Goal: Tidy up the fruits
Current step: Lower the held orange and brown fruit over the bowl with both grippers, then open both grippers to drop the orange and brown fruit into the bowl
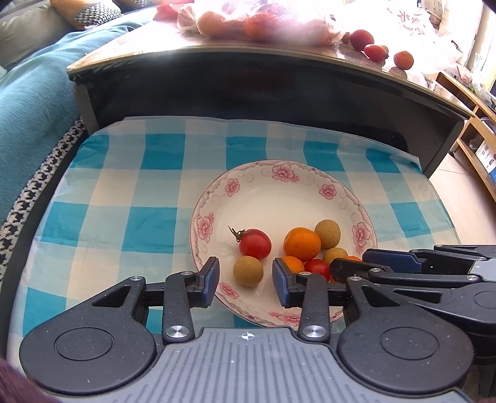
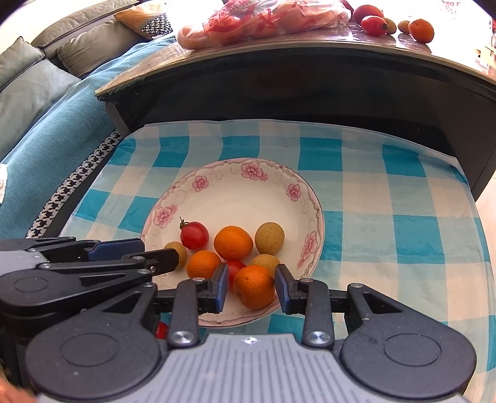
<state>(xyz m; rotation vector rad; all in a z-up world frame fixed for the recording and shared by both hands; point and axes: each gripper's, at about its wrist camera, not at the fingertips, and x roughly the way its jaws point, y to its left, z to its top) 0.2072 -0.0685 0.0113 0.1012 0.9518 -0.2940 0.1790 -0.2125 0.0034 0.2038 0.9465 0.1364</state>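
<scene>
Glare washes out the bagged fruit [image 1: 263, 21] on the table; a red fruit [image 2: 161, 330] hides behind the right hand-held gripper [image 2: 251, 286]

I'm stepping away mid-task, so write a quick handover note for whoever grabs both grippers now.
Left gripper: open around a tan fruit on the plate, not pressing it.
Right gripper: looks shut on an orange fruit at the plate's near rim.
Done: several fruits sit on the plate.
Left: loose fruits and a bag on the dark table behind.
</scene>
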